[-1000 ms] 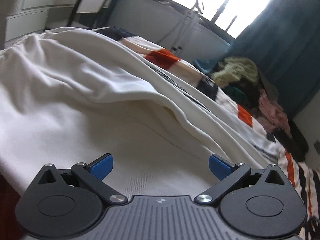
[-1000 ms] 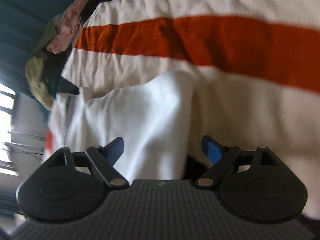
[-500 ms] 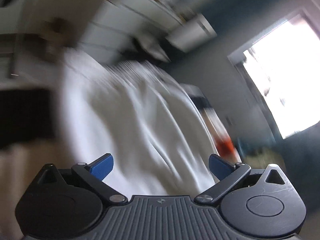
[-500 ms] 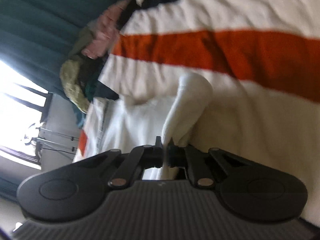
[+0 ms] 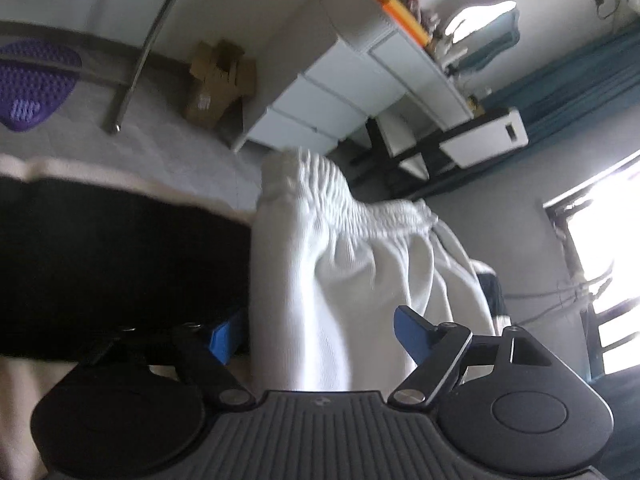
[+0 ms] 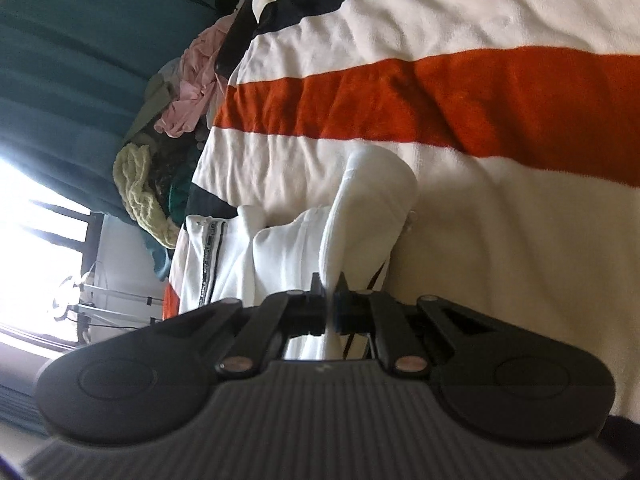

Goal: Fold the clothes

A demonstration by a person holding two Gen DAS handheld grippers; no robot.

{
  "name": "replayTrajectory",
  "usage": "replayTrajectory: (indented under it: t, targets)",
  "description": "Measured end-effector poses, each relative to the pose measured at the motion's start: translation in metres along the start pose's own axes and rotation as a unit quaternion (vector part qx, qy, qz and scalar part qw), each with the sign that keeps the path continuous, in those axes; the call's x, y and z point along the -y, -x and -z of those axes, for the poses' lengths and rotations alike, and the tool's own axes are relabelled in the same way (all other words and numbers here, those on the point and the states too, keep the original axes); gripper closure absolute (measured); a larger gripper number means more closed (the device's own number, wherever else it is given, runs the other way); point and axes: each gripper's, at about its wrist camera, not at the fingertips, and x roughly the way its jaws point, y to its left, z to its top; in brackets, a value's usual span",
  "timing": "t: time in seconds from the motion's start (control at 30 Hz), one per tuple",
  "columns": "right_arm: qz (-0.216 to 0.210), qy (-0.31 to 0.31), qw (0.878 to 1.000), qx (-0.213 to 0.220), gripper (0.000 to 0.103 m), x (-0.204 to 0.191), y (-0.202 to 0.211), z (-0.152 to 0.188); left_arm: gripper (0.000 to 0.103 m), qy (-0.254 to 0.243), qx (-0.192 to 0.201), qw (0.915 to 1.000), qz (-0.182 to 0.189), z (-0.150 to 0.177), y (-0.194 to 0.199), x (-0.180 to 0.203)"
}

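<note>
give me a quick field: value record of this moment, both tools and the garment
garment: white garment, elastic waistband bunched in left view
left tool: open, fabric hangs between its blue pads, not clamped
right tool: shut on a fold of the garment
surface: striped blanket, orange, white and dark bands
background: clothes pile by teal curtain; white drawers in left view
fold state: not yet folded flat
</note>
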Motion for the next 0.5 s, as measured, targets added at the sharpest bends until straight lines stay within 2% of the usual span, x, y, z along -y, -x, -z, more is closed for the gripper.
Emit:
replayTrajectory:
  t: [0.1,0.27,0.33,0.37,0.43,0.5]
  targets:
    - [0.01,-0.002,1.0,-0.001,0.095,0.001,-0.002,0.001,0.034,0.021,0.004,0.9998,0.0,0.0,-0.006,-0.007]
    - [0.033,-0.026,0.999,-0.006,0.094,0.01,-0.009,-0.002,0.058,0.047,0.016,0.9988,-0.004,-0.003,-0.012,-0.015]
    - [0.035,-0.031,0.999,-0.009,0.094,0.014,-0.012,-0.002,0.064,0.062,0.019,0.9979,-0.001,-0.004,-0.014,-0.017]
    - [0.036,-0.022,0.999,-0.012,0.094,0.013,-0.016,-0.002,0.074,0.071,0.02,0.9973,-0.003,-0.005,-0.015,-0.018]
    - [0.049,0.004,0.999,-0.018,0.095,0.01,-0.023,-0.003,0.087,0.082,0.018,0.9964,-0.006,-0.005,-0.019,-0.019]
    - [0.046,0.014,0.999,-0.011,0.095,0.007,-0.018,-0.003,0.089,0.087,0.019,0.996,-0.008,-0.007,-0.02,-0.02]
